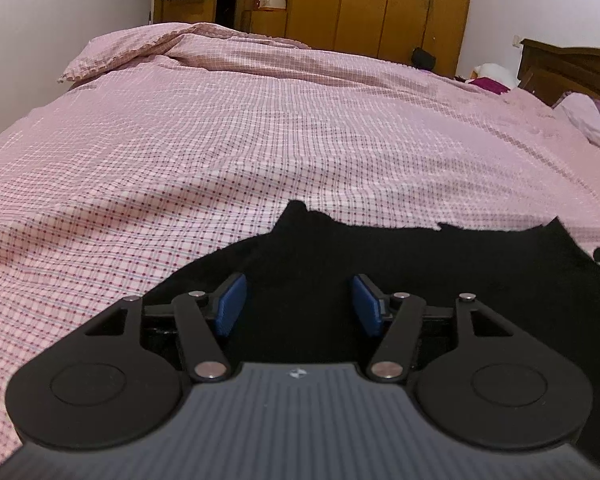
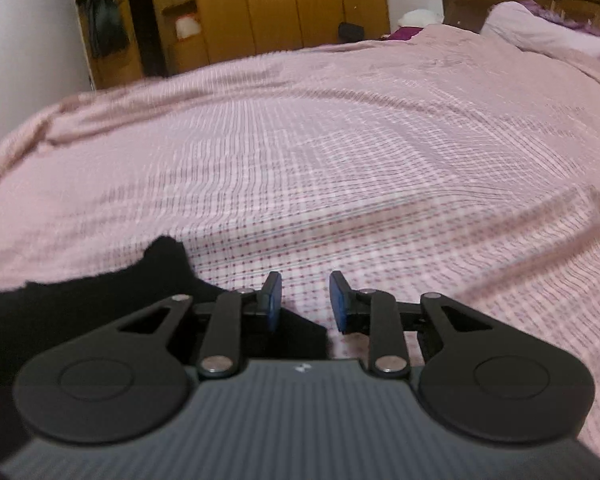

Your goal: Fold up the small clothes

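A small black garment [image 1: 420, 264] lies flat on the pink checked bedsheet [image 1: 220, 152], near the front edge of the bed. In the left wrist view my left gripper [image 1: 299, 280] hovers low over the garment. Its blue pads [image 1: 232, 300] stand wide apart, with black cloth under and between them and no pad pressing on it. In the right wrist view the garment [image 2: 80, 312] lies to the left, and its right corner runs under the gripper's left finger. My right gripper [image 2: 305, 278] stands open with a narrow gap, and only bedsheet [image 2: 340, 160] shows between its pads.
A rumpled duvet [image 1: 140, 52] lies at the bed's far left. Pillows [image 2: 540, 36] and a dark wooden headboard [image 1: 572, 68] are at the far right. Yellow-brown wardrobes [image 1: 380, 4] line the back wall beyond the bed.
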Action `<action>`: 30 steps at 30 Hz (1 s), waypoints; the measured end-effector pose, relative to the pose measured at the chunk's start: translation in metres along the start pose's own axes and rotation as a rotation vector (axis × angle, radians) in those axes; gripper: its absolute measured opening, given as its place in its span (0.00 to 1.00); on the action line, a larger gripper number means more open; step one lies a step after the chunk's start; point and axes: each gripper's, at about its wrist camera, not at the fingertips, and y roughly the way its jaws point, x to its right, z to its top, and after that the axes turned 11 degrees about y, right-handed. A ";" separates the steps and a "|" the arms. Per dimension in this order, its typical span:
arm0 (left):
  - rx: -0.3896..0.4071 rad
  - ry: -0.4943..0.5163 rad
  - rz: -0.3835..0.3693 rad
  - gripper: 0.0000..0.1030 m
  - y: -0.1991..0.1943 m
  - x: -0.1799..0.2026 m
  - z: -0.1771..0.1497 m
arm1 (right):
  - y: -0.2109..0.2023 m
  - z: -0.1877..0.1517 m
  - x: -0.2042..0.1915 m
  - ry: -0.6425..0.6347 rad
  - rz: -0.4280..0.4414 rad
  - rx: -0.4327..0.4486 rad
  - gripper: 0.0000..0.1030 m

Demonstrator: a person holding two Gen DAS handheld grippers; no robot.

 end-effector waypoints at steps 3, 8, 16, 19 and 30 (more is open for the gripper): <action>-0.004 -0.013 0.001 0.64 -0.015 -0.004 0.004 | -0.020 0.000 0.012 0.038 0.040 -0.002 0.30; -0.019 0.002 0.034 0.68 -0.044 -0.009 0.005 | -0.051 -0.009 0.030 0.111 0.101 -0.019 0.62; -0.080 0.003 0.061 0.76 -0.089 -0.010 -0.014 | -0.087 -0.036 0.044 0.180 0.152 -0.067 0.62; -0.109 -0.001 0.078 0.79 -0.097 -0.008 -0.025 | -0.093 -0.050 0.046 0.187 0.151 -0.091 0.62; -0.153 -0.064 0.103 0.81 -0.089 -0.011 -0.052 | -0.079 -0.087 0.033 0.229 0.263 -0.114 0.62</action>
